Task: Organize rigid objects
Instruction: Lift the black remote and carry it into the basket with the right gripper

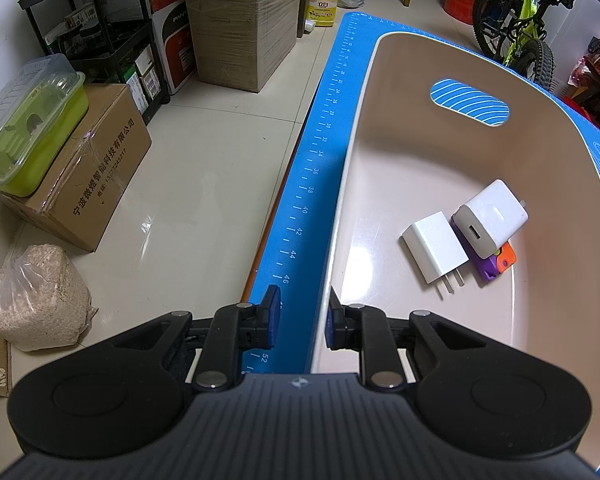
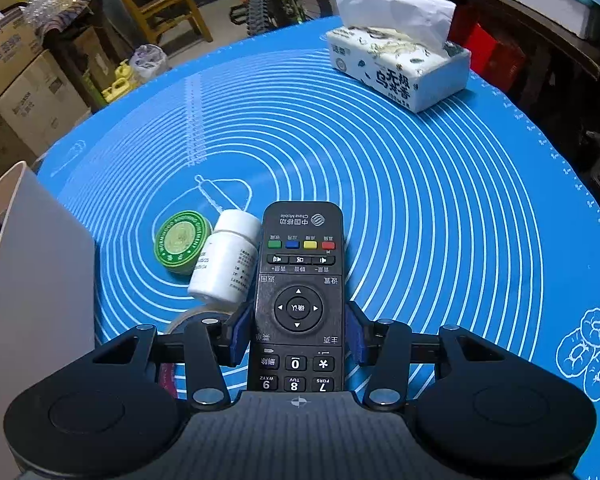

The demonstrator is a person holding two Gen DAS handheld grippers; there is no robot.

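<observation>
In the right wrist view my right gripper (image 2: 298, 330) is shut on a black remote control (image 2: 300, 280), which points away from me above the blue mat (image 2: 420, 208). A white pill bottle (image 2: 226, 258) lies just left of the remote, and a green round tin (image 2: 182, 242) lies left of the bottle. In the left wrist view my left gripper (image 1: 302, 322) is open and empty over the near left rim of a beige bin (image 1: 380, 128). In the bin lie two white chargers (image 1: 434, 252) (image 1: 490, 218) and a purple and orange object (image 1: 496, 262).
A tissue box (image 2: 396, 64) stands at the far right of the mat. The bin's wall (image 2: 32, 280) rises at the left of the right wrist view. A clear tape roll (image 2: 196, 316) shows partly behind the right gripper's left finger. Cardboard boxes (image 1: 96, 184) and a bicycle (image 1: 520, 28) stand on the floor around the table.
</observation>
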